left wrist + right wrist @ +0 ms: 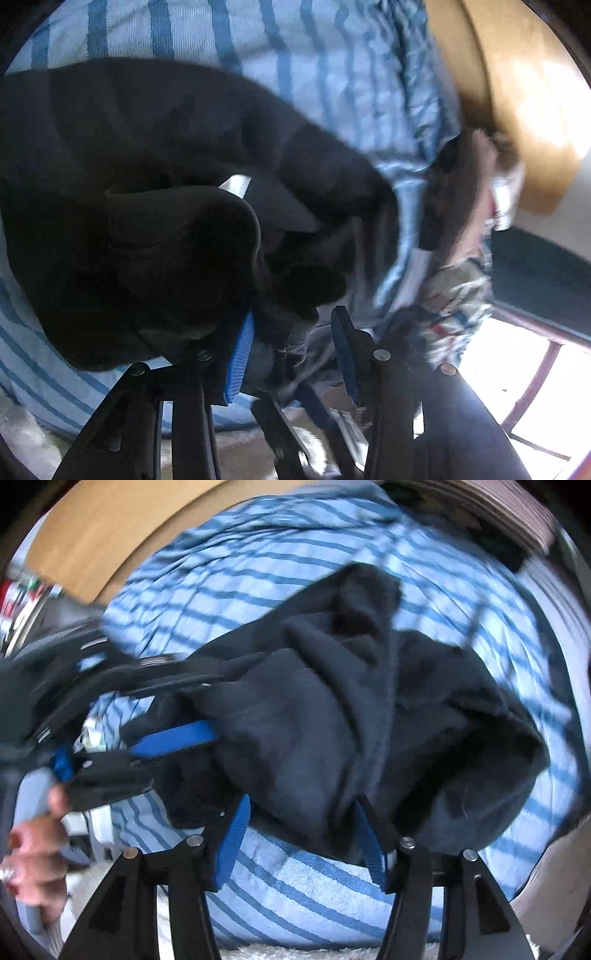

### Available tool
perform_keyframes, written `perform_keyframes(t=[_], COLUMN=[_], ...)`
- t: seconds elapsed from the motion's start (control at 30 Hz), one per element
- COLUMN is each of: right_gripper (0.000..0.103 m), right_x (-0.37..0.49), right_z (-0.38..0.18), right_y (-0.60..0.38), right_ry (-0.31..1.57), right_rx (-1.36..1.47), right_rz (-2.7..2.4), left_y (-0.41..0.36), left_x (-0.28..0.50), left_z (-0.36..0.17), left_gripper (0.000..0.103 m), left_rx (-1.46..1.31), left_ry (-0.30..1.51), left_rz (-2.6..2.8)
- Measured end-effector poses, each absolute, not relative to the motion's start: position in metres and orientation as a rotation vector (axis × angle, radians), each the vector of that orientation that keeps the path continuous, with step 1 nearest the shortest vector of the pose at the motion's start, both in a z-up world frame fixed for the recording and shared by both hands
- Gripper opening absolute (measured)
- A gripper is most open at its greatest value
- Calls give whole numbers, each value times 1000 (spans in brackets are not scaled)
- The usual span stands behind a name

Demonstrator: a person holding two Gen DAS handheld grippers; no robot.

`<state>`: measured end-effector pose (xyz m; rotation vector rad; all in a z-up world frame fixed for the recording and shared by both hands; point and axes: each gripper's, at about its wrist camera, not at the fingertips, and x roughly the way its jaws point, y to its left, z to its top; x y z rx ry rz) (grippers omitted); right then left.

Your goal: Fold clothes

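Much of what I see is smeared by motion. In my left wrist view the right side of the frame is a blur: a heap of mixed cloth (461,295), checked and pale, that I cannot sort into separate pieces, with a bright window (517,387) blown out at lower right and a wooden board (517,74) curving along the upper right. The dark garment (166,184) there is nearly black in shadow, so its folds and its kind are hard to read; a small pale label (236,184) shows near its middle.

My left tongs (291,354) stand spread, their blue pads apart. The garment's bunched lower edge hangs just above and between the tips, but I see neither pad pressing on it.

In my right wrist view the same dark garment (351,709) reads as a fleecy navy piece, crumpled in a heap on the blue-and-white striped bedcover (295,886). It fills the middle of the frame, its lower edge drooping between my right tongs (303,834). These are spread wide, and the cloth sits in the gap; whether it touches either pad I cannot tell.

At the left of this view my other tongs (177,734) reach in from the edge toward the garment's left side, and my left hand (33,853) is cut off at the lower left. A pale fluffy rug (295,954) peeks out along the bottom.
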<state>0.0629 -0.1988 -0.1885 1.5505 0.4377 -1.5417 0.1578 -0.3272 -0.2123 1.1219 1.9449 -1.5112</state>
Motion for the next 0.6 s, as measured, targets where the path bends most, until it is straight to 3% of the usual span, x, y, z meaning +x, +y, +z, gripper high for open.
perform_keyframes(t=[0.07,0.1,0.13,0.17,0.3,0.33,0.37,0.5,0.6], right_gripper=[65,65,66,66,61,39,9,5,5], right_x=[70,73,75,77,84,88,90,77,63], right_z=[-185,-185,-185,-187,-194,-196,-194,-140,-60], right_y=[-202,-203,-204,-204,-202,-202,-201,-192,-189], right_ry=[501,543,581,611,747,800,835,699,602], right_rx=[1505,1484,1467,1459,1398,1366,1331,1197,1008], right_rz=[-1544,-1557,-1568,-1573,-1591,-1603,-1625,-1797,-1944], left_y=[-323,-321,-319,-318,-317,-318,-319,-325,-326], left_x=[154,153,152,151,153,154,154,153,153], left_z=[-214,-214,-211,-208,-179,-169,-155,-88,-20], left_gripper=[43,37,13,6,6,5,5,5,5], left_rx=[1165,1188,1217,1240,1219,1200,1185,1102,997], left_ry=[1894,1865,1816,1789,1807,1811,1808,1770,1711], left_rz=[-1511,-1512,-1519,-1529,-1620,-1647,-1679,-1835,-2002])
